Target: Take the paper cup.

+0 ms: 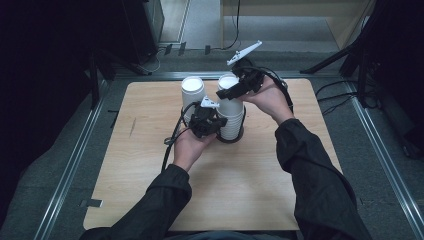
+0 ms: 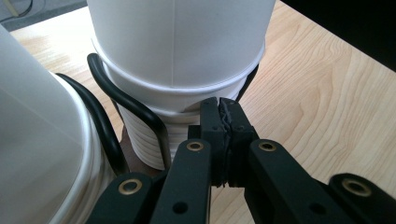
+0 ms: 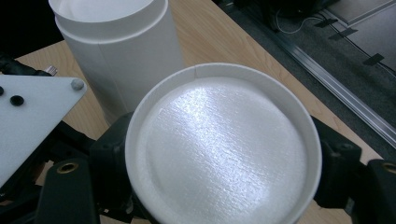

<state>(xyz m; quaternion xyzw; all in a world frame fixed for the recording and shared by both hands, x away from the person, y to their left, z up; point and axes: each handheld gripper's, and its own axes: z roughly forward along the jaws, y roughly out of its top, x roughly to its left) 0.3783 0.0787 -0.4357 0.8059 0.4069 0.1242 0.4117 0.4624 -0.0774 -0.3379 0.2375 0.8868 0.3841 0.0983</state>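
**A:** Where were the cups when you looked?

**B:** Two lots stood on the wooden table [image 1: 150,175]. A stack of upside-down white paper cups [image 1: 231,112] sat in a black wire holder [image 2: 128,105], and a second white paper cup [image 1: 192,92], also bottom up, stood just beside it, on the far side of the left hand-held gripper [image 1: 216,121].

**A:** What was the left hand-held gripper doing?

**B:** It sat low against the stack, near the table. In the left gripper view its two black jaws were pressed together, tip against tip, with nothing I could make out between them. The tips stood right at the ribbed rims of the stack, just below the rolled rim of an upper cup. Whether they actually touched the paper I could not tell.

**A:** And the right one?

**B:** The right hand-held gripper [image 1: 235,89] was up at the top of the stack, above the left one. In the right gripper view the round bottom of the topmost cup [image 3: 224,144] lay directly between its jaws, one black jaw on each side of the cup wall, so the jaws were clamped around that top cup.

**A:** Anything else close by?

**B:** Beyond the top cup, in the right gripper view, stood the single cup, and the left gripper's white plate [image 3: 28,116] showed off to one side. The person's dark sleeves [image 1: 320,175] reached in from the near edge of the table.
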